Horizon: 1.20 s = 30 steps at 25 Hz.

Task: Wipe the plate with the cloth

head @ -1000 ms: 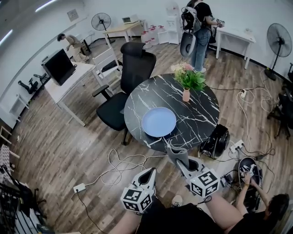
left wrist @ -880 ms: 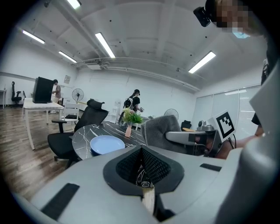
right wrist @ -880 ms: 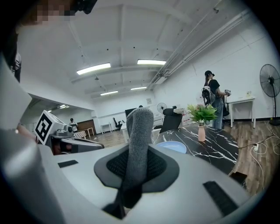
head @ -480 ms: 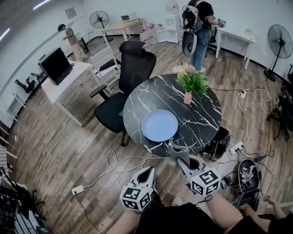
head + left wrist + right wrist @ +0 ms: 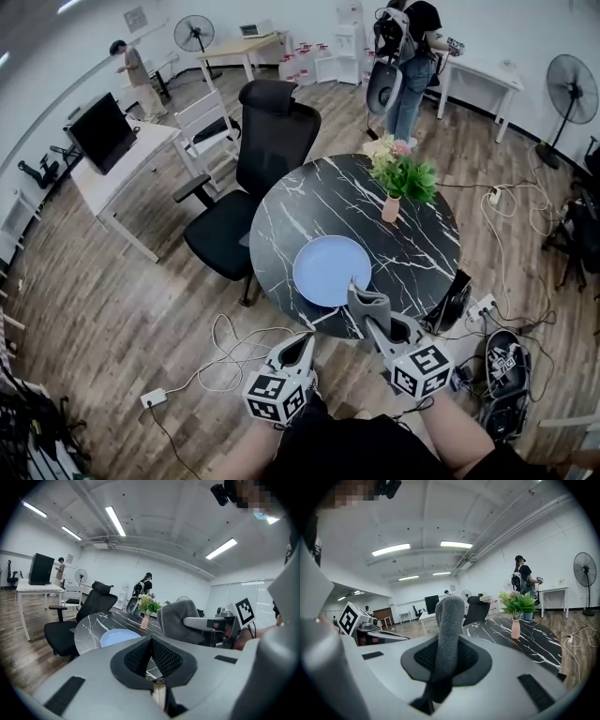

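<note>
A light blue plate [image 5: 330, 270] lies on the near side of a round black marble table [image 5: 412, 246]. My right gripper [image 5: 372, 319] is shut on a grey cloth [image 5: 364, 302], which stands up from the jaws at the table's near edge, just right of the plate's near rim. In the right gripper view the cloth [image 5: 449, 620] fills the middle and hides the plate. My left gripper [image 5: 305, 341] is shut and empty, below the table's edge and left of the right one. The left gripper view shows its closed jaws [image 5: 151, 645], the plate [image 5: 119, 637] ahead and the cloth [image 5: 178, 620] to the right.
A pink vase with flowers [image 5: 394, 192] stands on the table's far right. A black office chair [image 5: 253, 164] sits at the table's left. Cables and a power strip [image 5: 152, 397] lie on the wood floor. A person [image 5: 408, 56] stands at the back; a desk with a monitor [image 5: 98, 131] is at left.
Both grippers have moved forward toward the table. The cloth, which hung short of the table's edge, now reaches the edge beside the plate. Both jaws stay as they were.
</note>
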### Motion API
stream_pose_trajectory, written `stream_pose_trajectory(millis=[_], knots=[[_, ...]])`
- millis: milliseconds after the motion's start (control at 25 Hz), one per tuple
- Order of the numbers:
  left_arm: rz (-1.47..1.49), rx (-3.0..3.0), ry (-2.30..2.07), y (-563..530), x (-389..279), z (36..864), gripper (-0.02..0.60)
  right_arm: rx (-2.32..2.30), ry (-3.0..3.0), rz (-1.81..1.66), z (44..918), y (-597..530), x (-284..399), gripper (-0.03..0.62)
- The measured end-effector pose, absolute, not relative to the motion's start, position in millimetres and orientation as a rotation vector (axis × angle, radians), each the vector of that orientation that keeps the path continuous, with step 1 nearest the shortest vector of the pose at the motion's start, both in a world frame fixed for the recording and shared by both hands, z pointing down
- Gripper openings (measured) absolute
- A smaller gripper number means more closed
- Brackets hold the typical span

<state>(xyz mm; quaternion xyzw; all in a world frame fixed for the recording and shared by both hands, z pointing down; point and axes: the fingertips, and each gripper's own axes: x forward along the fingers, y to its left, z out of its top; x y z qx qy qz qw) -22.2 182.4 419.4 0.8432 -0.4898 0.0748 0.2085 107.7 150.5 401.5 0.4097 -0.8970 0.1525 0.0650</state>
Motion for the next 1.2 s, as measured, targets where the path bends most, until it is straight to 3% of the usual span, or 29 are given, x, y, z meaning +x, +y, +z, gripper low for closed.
stream_pose_trajectory(millis=[1200], knots=[[0.355,2.241,-1.109,5.2,-105.9,516.1,0.023,1.458,-2.426,0.614,451.2,0.3,33.8,0.058]])
